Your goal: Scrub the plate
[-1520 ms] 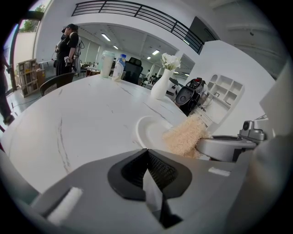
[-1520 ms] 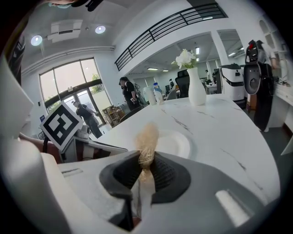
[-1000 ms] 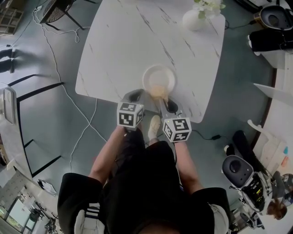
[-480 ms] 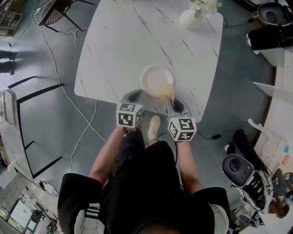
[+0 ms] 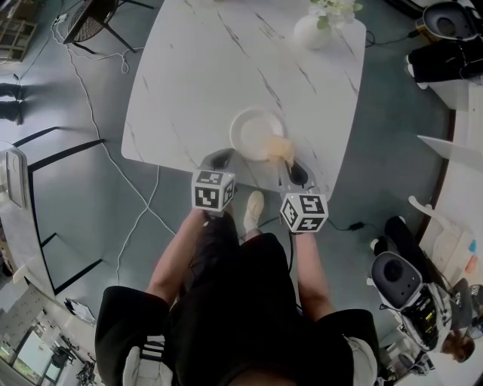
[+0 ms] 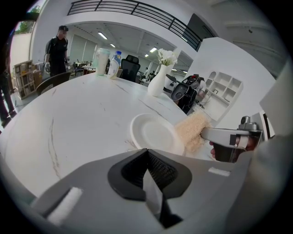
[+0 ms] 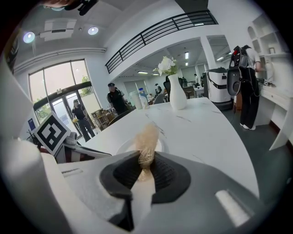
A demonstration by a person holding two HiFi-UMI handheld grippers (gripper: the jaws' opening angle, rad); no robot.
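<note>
A white plate [image 5: 253,132] lies near the front edge of the marble table [image 5: 204,68]. My right gripper [image 5: 285,164] is shut on a tan sponge [image 5: 280,148], which rests at the plate's near right rim. In the right gripper view the sponge [image 7: 147,139] sticks up from between the jaws, with the plate [image 7: 161,146] just behind it. My left gripper [image 5: 225,156] is shut and empty at the table's front edge, just left of the plate. From the left gripper view the plate [image 6: 153,133] lies ahead and the sponge [image 6: 192,130] touches its right side.
A white vase with flowers [image 5: 311,30] stands at the table's far right. Bottles [image 6: 107,61] stand at the far end. Cables [image 5: 98,121] run over the floor to the left. A chair [image 5: 94,16] stands at the far left. People [image 7: 116,98] stand beyond the table.
My right gripper has carried the sponge to the right, from the plate's near middle to its right rim. The left gripper has stayed where it was.
</note>
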